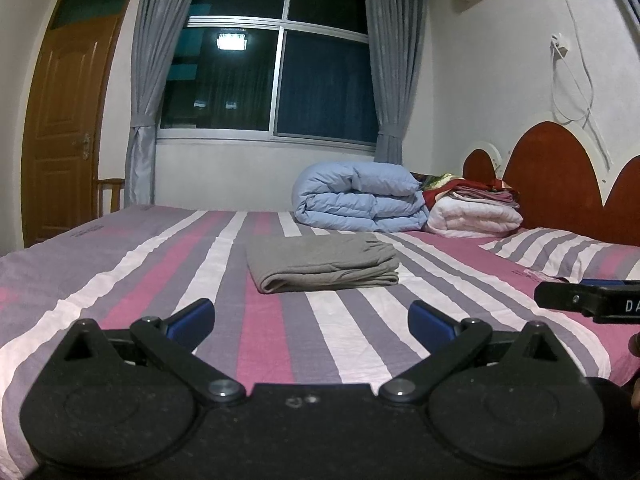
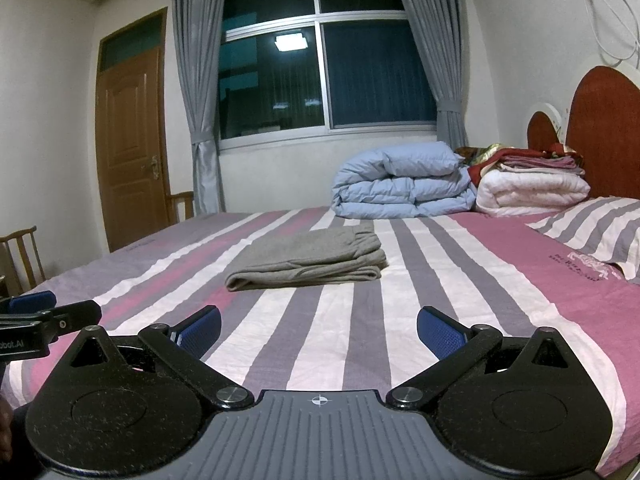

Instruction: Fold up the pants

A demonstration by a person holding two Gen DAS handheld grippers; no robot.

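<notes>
Dim indoor light, night outside — both views sharp but strongly bowed.
A ceiling lamp glares in the dark window point(image 1: 264, 60); door point(image 1: 64, 120) and walls curve at the edges — corners vignette black.

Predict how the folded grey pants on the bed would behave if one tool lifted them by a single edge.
The pants look like soft knit lying in loose layers, so they would probably droop and unfold rather than hold shape. They seem light for their size. Pushed across the striped sheet, they would likely bunch up, not slide cleanly.
</notes>
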